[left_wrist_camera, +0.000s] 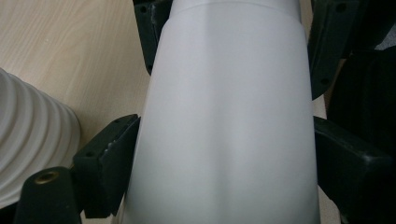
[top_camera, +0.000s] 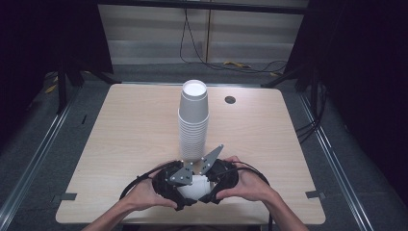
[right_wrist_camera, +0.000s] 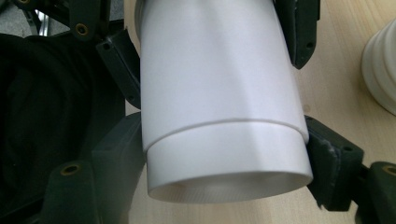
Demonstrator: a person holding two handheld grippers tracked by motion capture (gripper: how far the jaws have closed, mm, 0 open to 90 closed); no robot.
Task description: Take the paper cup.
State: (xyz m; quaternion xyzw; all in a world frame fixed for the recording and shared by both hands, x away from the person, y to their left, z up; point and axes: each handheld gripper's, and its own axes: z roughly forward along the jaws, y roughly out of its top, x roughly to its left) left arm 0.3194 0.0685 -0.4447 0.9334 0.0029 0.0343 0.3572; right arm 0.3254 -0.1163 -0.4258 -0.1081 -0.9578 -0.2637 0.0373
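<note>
Paper cups point(right_wrist_camera: 219, 107), nested, clamped by left gripper point(top_camera: 180, 185) and right gripper point(top_camera: 211, 180) | risk: squeezing crushes walls; tall stack point(top_camera: 193, 120) at 12 o'clock may topple.

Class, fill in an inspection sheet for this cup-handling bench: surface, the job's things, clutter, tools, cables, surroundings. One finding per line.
Surface: light wooden table, with a dark round hole near the far edge.
Job's things: two nested white paper cups lying on their side between both tools at the near edge; tall cup stack upright at mid-table, just beyond them.
Clutter: nothing seen.
Tools: left tool shut on the nested cups' narrow end; right tool shut on the rim end.
Cables: black cable loops from the left tool; more cables lie on the floor behind.
Surroundings: dark curtains either side, pale wall behind, grey floor.
</note>
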